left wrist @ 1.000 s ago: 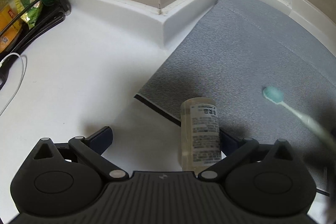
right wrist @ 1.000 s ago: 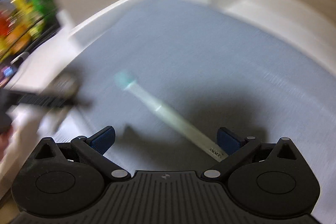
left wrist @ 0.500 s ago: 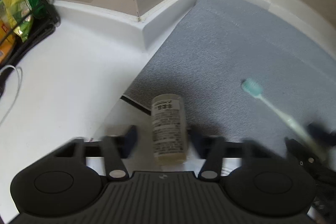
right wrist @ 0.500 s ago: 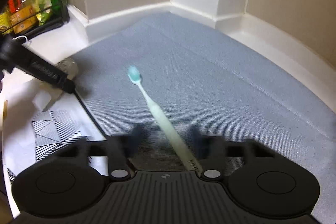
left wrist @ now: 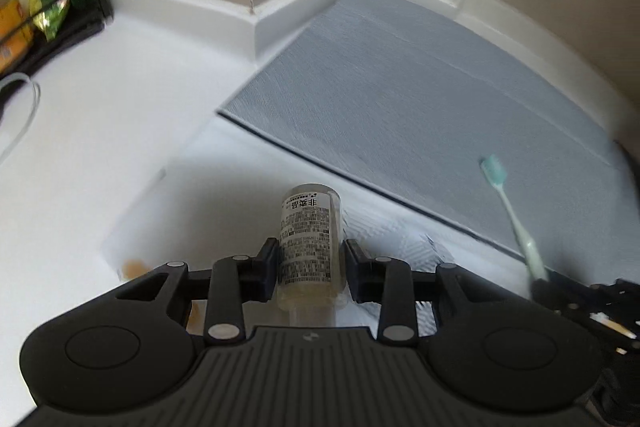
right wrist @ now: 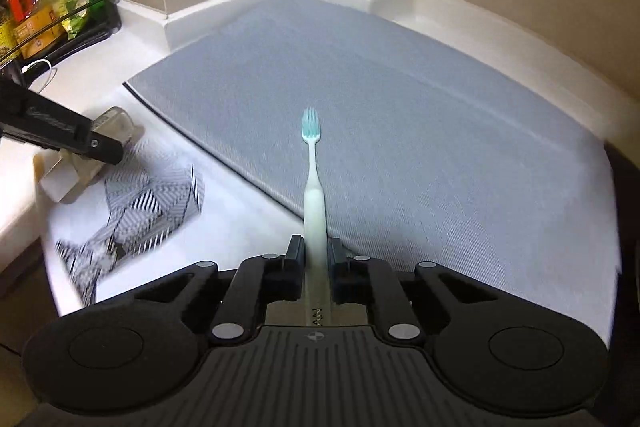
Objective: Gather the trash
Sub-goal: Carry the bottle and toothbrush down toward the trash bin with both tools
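A white counter (left wrist: 100, 115) with a grey mat (right wrist: 400, 115) is seen. Open a second ago, both tools are now closed: the left gripper (left wrist: 309, 259) on the small bottle (left wrist: 310, 235), the right gripper (right wrist: 316, 259) on the toothbrush (right wrist: 313, 187). Both items are judged secured for carrying off.

Small clear plastic bottle (left wrist: 307, 243) with a white printed label, pale yellowish residue at its base end; clamped between the left gripper's (left wrist: 308, 259) fingers, lying along them, above the white counter. Pale mint plastic toothbrush (right wrist: 313, 187) with teal bristles; handle pinched by the right gripper (right wrist: 316, 259), head pointing forward over the grey mat's near edge.
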The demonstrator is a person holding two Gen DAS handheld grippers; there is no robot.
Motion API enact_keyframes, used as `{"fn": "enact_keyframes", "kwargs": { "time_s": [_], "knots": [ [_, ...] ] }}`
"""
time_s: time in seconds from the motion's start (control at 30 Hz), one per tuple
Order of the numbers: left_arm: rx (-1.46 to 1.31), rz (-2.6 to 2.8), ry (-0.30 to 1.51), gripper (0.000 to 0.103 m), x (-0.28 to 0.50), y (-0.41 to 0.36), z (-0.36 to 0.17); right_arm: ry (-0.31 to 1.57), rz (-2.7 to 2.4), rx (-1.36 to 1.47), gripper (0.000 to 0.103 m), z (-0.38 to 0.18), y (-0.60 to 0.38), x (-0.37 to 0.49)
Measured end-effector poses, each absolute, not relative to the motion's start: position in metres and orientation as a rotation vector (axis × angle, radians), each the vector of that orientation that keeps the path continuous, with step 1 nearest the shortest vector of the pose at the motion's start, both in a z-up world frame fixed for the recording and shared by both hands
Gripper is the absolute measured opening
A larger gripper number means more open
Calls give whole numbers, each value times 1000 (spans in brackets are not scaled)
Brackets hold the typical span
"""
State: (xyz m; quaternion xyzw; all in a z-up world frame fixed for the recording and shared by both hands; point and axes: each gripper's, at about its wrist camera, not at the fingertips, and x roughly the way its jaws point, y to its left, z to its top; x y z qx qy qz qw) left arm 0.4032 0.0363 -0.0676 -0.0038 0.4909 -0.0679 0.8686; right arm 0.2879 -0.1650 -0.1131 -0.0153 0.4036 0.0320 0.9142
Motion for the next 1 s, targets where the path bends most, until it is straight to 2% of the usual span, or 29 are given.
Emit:
{"fn": "enact_keyframes", "kwargs": {
  "time_s": [0.07, 0.17, 0.2, 0.27, 0.33, 0.6, 0.77, 1.0],
  "knots": [
    [-18, -158, 1021, 38, 390, 36, -65, 829, 45, -24, 14, -115, -166, 275],
    [-34, -174, 1012, 38, 370, 37, -61, 776, 33, -36, 21, -121, -163, 264],
    [-39, -177, 1009, 38, 364, 38, -60, 746, 32, -64, 21, -124, -160, 260],
    [-48, -176, 1002, 38, 354, 41, -56, 701, 36, -94, 13, -129, -156, 253],
    [-60, -172, 994, 38, 344, 45, -52, 695, 30, -90, 13, -129, -155, 249],
    [-73, -150, 993, 38, 318, 47, -48, 728, 85, 338, 13, -119, -199, 236],
    [-66, -155, 995, 38, 312, 41, -48, 719, 96, 473, 13, -123, -215, 224],
    [-79, -173, 987, 38, 307, 37, -45, 672, 104, 526, 13, -114, -224, 212]
  ]
}}
